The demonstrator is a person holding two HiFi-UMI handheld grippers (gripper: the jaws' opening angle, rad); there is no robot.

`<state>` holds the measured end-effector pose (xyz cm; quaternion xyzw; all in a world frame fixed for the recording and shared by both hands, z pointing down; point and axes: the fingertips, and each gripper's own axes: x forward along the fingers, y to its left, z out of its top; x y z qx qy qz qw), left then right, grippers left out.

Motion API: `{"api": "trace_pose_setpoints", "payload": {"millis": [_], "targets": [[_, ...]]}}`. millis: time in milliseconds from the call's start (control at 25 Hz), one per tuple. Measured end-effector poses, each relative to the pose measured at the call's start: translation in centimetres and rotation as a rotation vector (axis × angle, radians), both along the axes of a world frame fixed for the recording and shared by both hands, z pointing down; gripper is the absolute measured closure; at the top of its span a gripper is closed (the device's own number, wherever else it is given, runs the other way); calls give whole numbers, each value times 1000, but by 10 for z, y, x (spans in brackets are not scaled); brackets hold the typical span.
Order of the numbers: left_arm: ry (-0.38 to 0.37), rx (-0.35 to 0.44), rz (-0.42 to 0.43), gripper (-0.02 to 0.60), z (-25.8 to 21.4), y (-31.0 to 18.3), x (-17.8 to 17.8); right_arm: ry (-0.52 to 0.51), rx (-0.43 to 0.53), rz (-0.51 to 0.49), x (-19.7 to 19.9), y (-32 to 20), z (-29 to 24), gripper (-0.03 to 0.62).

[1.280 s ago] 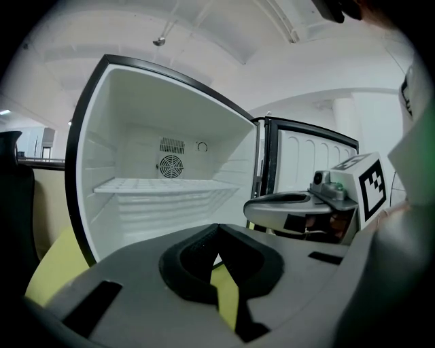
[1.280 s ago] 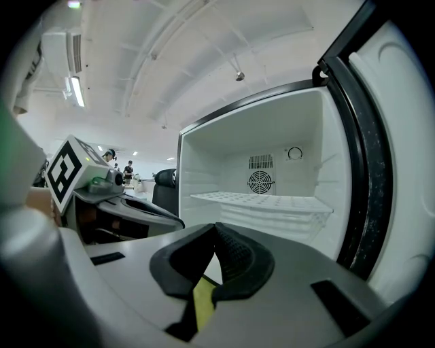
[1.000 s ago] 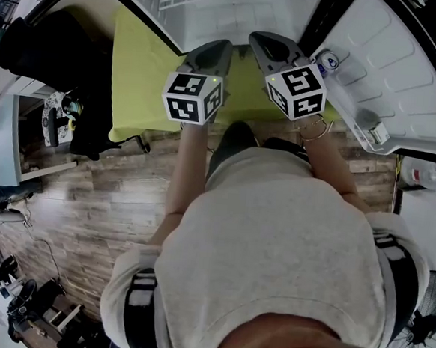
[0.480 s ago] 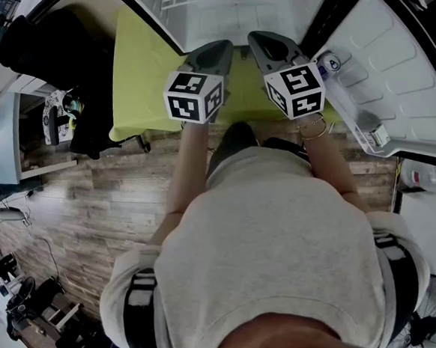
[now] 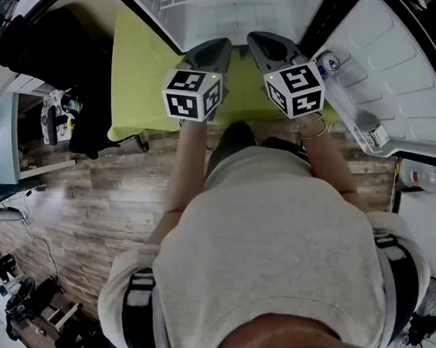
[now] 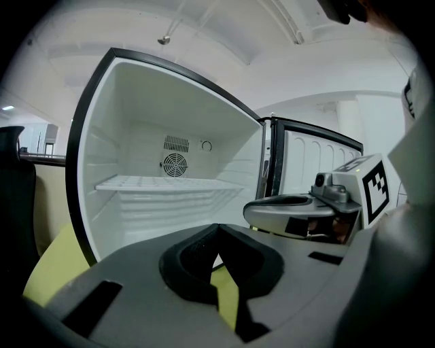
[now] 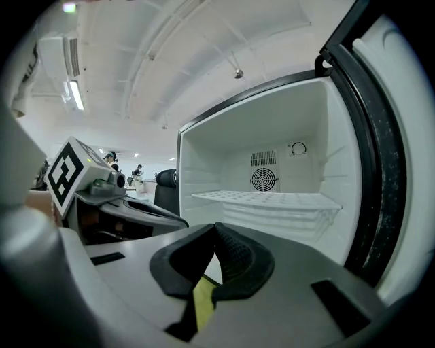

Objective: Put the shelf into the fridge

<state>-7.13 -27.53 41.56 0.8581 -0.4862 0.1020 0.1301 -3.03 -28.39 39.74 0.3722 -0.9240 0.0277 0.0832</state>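
Observation:
The small fridge (image 5: 238, 17) stands open in front of me, its interior white. A white wire shelf (image 6: 170, 183) lies level across the fridge at mid height, also seen as the shelf (image 7: 265, 198) in the right gripper view. My left gripper (image 6: 217, 228) is shut with nothing between its pads and points at the opening from just outside. My right gripper (image 7: 215, 228) is beside it, also shut and holding nothing. In the head view the left gripper (image 5: 216, 49) and the right gripper (image 5: 262, 42) hover side by side before the fridge.
The fridge door (image 5: 406, 79) swings open to the right, with a bottle (image 5: 328, 62) in its rack. A yellow-green mat (image 5: 143, 73) lies under the fridge. A black chair (image 5: 40, 43) stands at the left, a floor fan (image 5: 424, 321) at the lower right.

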Motion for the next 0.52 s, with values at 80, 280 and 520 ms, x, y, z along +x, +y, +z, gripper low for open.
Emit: {"api": "trace_pose_setpoints", "payload": {"millis": [80, 280, 520], "targets": [[-2, -1, 0, 571, 0, 0, 0, 2, -1, 3, 1, -1, 0, 585], [-7, -9, 8, 571, 2, -2, 1, 4, -3, 2, 2, -2, 1, 585], [-17, -24, 6, 571, 4, -2, 0, -3, -8, 5, 3, -5, -2, 585]]}}
